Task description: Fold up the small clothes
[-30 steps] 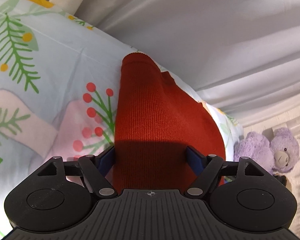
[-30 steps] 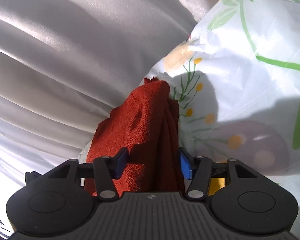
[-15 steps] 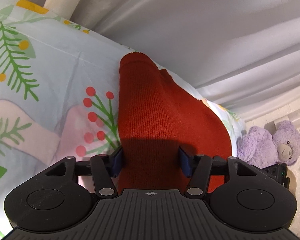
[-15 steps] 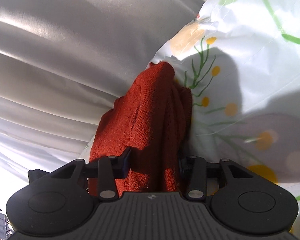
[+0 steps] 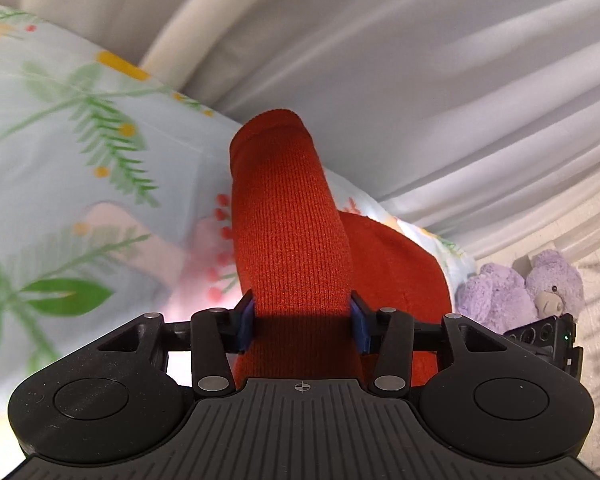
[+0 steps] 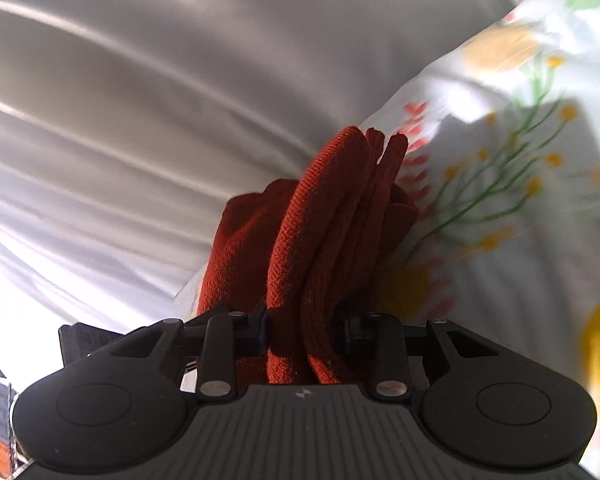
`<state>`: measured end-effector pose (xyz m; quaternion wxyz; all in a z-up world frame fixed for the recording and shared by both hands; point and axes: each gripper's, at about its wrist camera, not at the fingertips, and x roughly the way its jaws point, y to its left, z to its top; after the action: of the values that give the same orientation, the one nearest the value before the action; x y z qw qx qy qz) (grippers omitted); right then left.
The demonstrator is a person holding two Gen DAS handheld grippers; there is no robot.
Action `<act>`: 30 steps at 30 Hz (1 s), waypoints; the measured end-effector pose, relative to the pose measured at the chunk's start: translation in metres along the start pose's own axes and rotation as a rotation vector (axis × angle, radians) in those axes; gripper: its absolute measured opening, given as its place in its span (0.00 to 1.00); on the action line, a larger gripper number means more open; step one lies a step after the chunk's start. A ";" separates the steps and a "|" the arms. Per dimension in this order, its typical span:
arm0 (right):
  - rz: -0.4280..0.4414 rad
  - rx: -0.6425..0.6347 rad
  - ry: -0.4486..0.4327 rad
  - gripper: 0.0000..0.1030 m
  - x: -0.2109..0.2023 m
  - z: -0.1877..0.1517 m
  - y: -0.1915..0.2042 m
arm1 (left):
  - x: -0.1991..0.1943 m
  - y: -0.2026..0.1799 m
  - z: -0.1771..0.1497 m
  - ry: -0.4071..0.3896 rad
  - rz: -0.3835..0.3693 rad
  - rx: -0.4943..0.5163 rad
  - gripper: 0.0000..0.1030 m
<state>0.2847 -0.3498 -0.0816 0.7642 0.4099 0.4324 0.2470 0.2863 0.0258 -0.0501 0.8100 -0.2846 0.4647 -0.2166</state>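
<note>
Between the blue pads of the left tool (image 5: 302,320) runs a band of the red knit garment (image 5: 288,240), and both pads press on its sides; the jaws have just been closing, and the cloth now fills the whole gap. From that pinch the band rises away from the camera to a rounded end near the pale curtain (image 5: 420,80), while a broader part of the same knit bulges out to the right, over the floral cloth (image 5: 80,160) spread on the bench. A purple plush bear (image 5: 540,288) sits off the bench's far right corner, well apart from the work. Holding the garment at one edge like this looks meant to lift it clear of the cloth, so it can hang and be laid over itself.

Further right, the right tool (image 6: 305,330) pinches a thicker gather of the red knit, several bunched folds standing side by side in the gap; its jaws too have just been closing, and the pads are largely buried in the folds. The bunch reaches up towards the curtain, with the floral cloth to its right. A grip at each end would let the person stretch the piece flat before folding.
</note>
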 end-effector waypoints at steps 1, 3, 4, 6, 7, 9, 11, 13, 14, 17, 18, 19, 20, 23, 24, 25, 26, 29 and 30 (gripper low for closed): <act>0.012 -0.003 0.030 0.30 0.008 -0.005 0.006 | -0.009 0.006 -0.002 -0.003 0.016 -0.013 0.49; 0.027 0.003 0.085 0.30 0.023 -0.015 0.015 | -0.026 0.019 -0.007 -0.014 0.049 -0.046 0.54; 0.039 0.004 0.106 0.30 0.030 -0.021 0.018 | -0.034 0.027 -0.010 -0.027 0.073 -0.066 0.55; 0.030 -0.006 0.128 0.33 0.040 -0.028 0.023 | -0.049 0.040 -0.015 -0.067 0.153 -0.097 0.61; -0.004 -0.007 0.114 0.39 0.042 -0.031 0.027 | -0.056 0.044 -0.018 -0.092 0.184 -0.104 0.62; -0.136 -0.018 0.026 0.52 0.036 -0.034 0.034 | -0.068 0.048 -0.021 -0.140 0.219 -0.105 0.66; -0.300 -0.068 -0.113 0.54 0.025 -0.036 0.047 | -0.070 0.043 -0.021 -0.182 0.263 -0.090 0.72; -0.309 -0.131 -0.195 0.53 0.022 -0.037 0.063 | -0.065 0.034 -0.018 -0.207 0.306 -0.061 0.77; -0.291 -0.151 -0.191 0.52 0.027 -0.037 0.070 | -0.059 0.029 -0.015 -0.216 0.323 -0.055 0.81; -0.306 -0.269 -0.132 0.40 0.067 -0.043 0.098 | -0.031 0.016 -0.008 -0.260 0.395 -0.042 0.89; -0.342 -0.313 -0.132 0.38 0.084 -0.045 0.105 | -0.019 0.013 -0.005 -0.261 0.428 -0.015 0.89; -0.394 -0.337 -0.131 0.31 0.101 -0.044 0.108 | -0.008 0.010 -0.002 -0.258 0.464 0.015 0.89; -0.443 -0.349 -0.133 0.25 0.117 -0.042 0.107 | 0.006 0.009 0.001 -0.252 0.500 0.038 0.89; -0.545 -0.358 -0.178 0.16 0.144 -0.038 0.099 | 0.032 0.015 0.005 -0.208 0.551 0.054 0.91; -0.560 -0.393 -0.218 0.14 0.142 -0.042 0.095 | 0.036 0.019 0.005 -0.202 0.546 0.047 0.94; -0.567 -0.432 -0.244 0.14 0.143 -0.043 0.090 | 0.040 0.021 0.004 -0.212 0.544 0.060 0.95; -0.552 -0.475 -0.273 0.14 0.143 -0.046 0.085 | 0.043 0.020 0.003 -0.225 0.566 0.092 0.97; -0.503 -0.446 -0.300 0.13 0.141 -0.040 0.074 | 0.050 0.016 0.005 -0.216 0.609 0.122 0.98; -0.499 -0.434 -0.302 0.13 0.139 -0.038 0.073 | 0.050 0.016 0.005 -0.213 0.607 0.127 0.98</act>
<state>0.3205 -0.1923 -0.0949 0.9255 0.1516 0.3388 0.0756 0.3158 0.0082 -0.0903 0.8979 -0.1030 0.4263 0.0373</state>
